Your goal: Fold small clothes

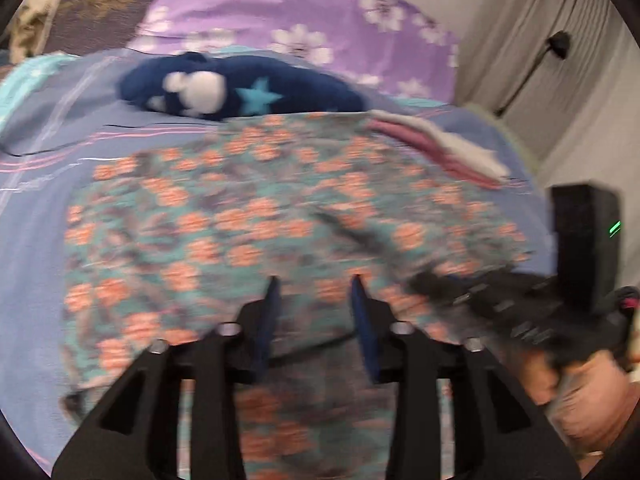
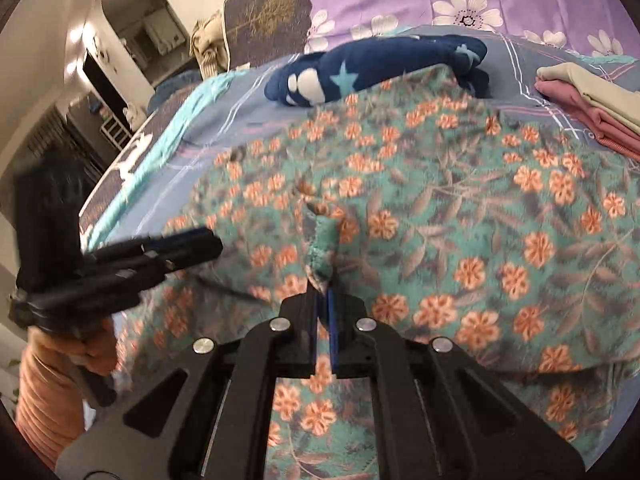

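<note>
A teal garment point(image 1: 240, 208) printed with orange flowers lies spread over the bed and fills most of both views. My left gripper point(image 1: 314, 284) hovers over its near part with the blue pads apart and nothing pressed between them. In the right wrist view my right gripper point(image 2: 325, 294) is shut on a pinched-up ridge of the floral garment point(image 2: 460, 200). The right gripper point(image 1: 424, 280) also appears blurred at the right of the left wrist view, held by a hand. The left gripper point(image 2: 212, 242) shows at the left of the right wrist view.
A navy garment point(image 2: 360, 68) with a light blue star and white patches lies beyond the floral one. A folded pink and beige stack point(image 2: 592, 108) sits at the far right. A purple flowered pillow point(image 1: 280, 8) lies behind, a grey curtain point(image 1: 540, 20) to the right. The bed's edge point(image 2: 132, 168) runs along the left.
</note>
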Demonstrator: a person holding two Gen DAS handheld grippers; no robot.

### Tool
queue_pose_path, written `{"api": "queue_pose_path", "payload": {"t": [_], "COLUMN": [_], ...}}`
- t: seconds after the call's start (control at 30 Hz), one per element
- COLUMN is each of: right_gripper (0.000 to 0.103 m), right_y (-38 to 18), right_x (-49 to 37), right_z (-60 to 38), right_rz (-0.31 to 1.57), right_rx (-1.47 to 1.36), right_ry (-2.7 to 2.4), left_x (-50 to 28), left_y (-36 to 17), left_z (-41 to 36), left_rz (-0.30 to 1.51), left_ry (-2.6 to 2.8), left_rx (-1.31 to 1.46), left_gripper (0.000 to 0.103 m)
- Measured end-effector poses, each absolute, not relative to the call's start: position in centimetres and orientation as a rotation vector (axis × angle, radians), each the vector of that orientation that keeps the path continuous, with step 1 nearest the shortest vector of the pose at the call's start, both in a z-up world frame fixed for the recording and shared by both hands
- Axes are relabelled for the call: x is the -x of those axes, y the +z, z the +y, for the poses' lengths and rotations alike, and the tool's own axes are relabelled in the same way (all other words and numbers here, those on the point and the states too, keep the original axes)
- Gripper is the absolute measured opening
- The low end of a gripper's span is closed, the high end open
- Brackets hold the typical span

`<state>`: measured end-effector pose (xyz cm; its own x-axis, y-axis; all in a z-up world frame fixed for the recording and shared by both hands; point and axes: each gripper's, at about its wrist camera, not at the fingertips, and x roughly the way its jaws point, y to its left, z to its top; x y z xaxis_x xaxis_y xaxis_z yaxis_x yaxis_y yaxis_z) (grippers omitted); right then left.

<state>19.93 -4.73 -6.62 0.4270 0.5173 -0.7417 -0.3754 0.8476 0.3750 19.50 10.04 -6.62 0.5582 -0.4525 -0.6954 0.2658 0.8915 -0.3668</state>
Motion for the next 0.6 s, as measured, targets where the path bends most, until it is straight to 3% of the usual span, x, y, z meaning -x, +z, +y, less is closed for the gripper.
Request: {"api": "queue_pose_path", "payload": {"t": [0.17, 0.4, 0.43, 0.47, 0.5, 0.6], "right_gripper": [0.008, 0.009, 0.009, 0.009, 0.009, 0.009], "right_y": [-6.9, -7.3, -7.3, -7.3, -7.2, -6.0], "right_x": [-19.0, -19.0, -19.0, -19.0, -18.9, -17.9], "right_z": [-5.0, -3.9, -4.0, -4.0, -4.1, -5.4], "right_rz": [0.965, 0.961, 0.961, 0.963, 0.966, 0.941], "right_rx": [-0.122, -0.103, -0.106, -0.108, -0.109, -0.115], "right_ry": [0.567, 0.565, 0.567, 0.569, 0.572, 0.592], "left_x": [-20.9, -24.3, -24.9, -25.2, -25.5, -26.1], "left_y": [-6.2, -8.0, -8.5, -8.8, -9.0, -8.5], "left_z": [6.3, 3.8, 3.4, 3.1, 3.1, 2.8], "left_rz": [0.916, 1.022, 1.045, 1.056, 1.062, 1.052], "left_ry": [-0.547, -0.534, -0.505, -0.485, -0.469, -0.45], "left_rx": [0.281, 0.376, 0.379, 0.37, 0.354, 0.329], "left_gripper": [0.068, 0.069, 0.063, 0.049, 0.004, 0.005]}}
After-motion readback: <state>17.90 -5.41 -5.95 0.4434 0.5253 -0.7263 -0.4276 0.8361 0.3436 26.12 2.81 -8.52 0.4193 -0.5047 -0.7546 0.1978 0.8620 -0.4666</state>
